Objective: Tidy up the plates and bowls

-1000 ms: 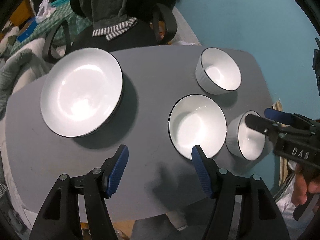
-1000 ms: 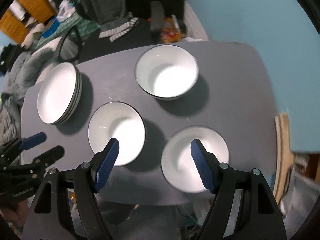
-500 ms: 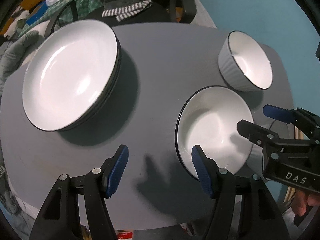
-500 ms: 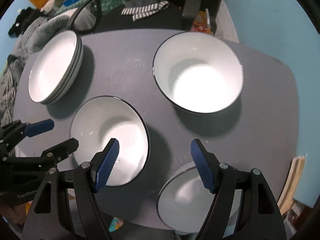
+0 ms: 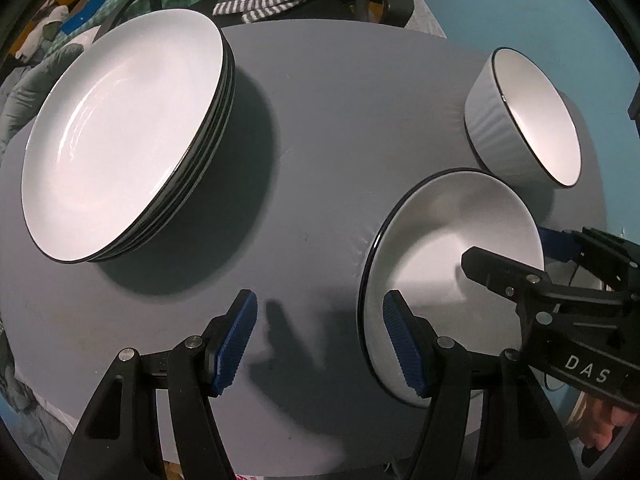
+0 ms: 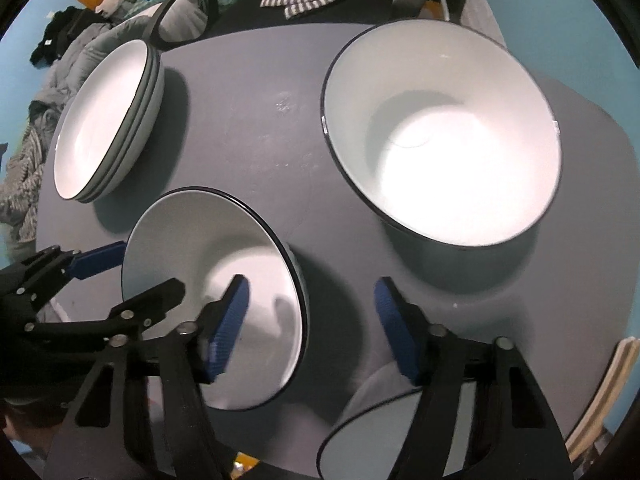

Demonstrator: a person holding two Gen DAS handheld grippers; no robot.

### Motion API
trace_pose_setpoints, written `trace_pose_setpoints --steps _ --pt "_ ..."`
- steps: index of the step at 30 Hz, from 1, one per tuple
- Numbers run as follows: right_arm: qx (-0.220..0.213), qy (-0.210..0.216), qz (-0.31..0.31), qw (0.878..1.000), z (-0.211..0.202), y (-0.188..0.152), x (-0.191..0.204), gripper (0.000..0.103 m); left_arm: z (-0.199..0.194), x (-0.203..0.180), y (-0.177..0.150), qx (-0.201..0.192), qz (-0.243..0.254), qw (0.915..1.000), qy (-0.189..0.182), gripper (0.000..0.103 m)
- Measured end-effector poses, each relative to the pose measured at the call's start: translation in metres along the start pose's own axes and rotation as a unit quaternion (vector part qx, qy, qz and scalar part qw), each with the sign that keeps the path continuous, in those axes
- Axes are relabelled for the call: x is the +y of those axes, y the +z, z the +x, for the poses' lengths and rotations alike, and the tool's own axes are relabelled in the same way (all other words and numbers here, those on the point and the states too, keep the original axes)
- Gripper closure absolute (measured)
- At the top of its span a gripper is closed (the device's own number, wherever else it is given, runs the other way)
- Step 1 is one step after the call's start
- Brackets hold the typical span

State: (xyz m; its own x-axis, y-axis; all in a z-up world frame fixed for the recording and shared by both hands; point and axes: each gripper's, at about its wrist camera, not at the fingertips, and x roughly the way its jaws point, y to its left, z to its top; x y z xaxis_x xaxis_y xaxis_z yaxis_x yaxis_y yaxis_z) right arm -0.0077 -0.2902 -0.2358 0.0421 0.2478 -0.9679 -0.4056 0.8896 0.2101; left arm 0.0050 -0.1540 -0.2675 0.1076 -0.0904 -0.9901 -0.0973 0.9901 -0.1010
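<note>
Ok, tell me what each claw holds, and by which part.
Nothing is gripped yet. The left claw and right claw straddle opposite rim sides of the middle bowl; the right's jaws have just been closing, pads not touching.

On the table [image 5: 332, 120] we find a stack of plates [image 5: 120, 132] at the far left and a deep bowl [image 5: 524, 116] at the far right, well apart. A shallow bowl [image 5: 440, 240] sits nearer us, just before the deep bowl and right of the stack. A third bowl [image 6: 400, 440] lies at the near edge, right of the shallow one. Behind the table stands a chair [image 6: 188, 12] with a striped cloth [image 5: 266, 2] on it. Our left gripper [image 5: 320, 340] straddles the shallow bowl's left rim; our right gripper [image 6: 310, 330] straddles its right rim, one finger inside it.
</note>
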Motion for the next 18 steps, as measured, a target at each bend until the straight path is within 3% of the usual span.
trace_pose_setpoints --steps 6,12,18 --pt "0.007 0.022 -0.005 1.000 0.005 -0.002 0.001 0.058 0.007 0.003 -0.002 0.009 -0.014 0.9998 -0.006 0.051" --pt "0.015 0.034 -0.005 0.999 0.008 -0.002 0.004 0.081 0.005 0.002 -0.008 0.005 -0.014 0.9994 -0.032 0.073" --pt "0.015 0.026 0.004 1.000 0.010 0.004 0.004 0.089 0.000 -0.005 -0.012 0.006 0.014 0.9990 -0.041 0.092"
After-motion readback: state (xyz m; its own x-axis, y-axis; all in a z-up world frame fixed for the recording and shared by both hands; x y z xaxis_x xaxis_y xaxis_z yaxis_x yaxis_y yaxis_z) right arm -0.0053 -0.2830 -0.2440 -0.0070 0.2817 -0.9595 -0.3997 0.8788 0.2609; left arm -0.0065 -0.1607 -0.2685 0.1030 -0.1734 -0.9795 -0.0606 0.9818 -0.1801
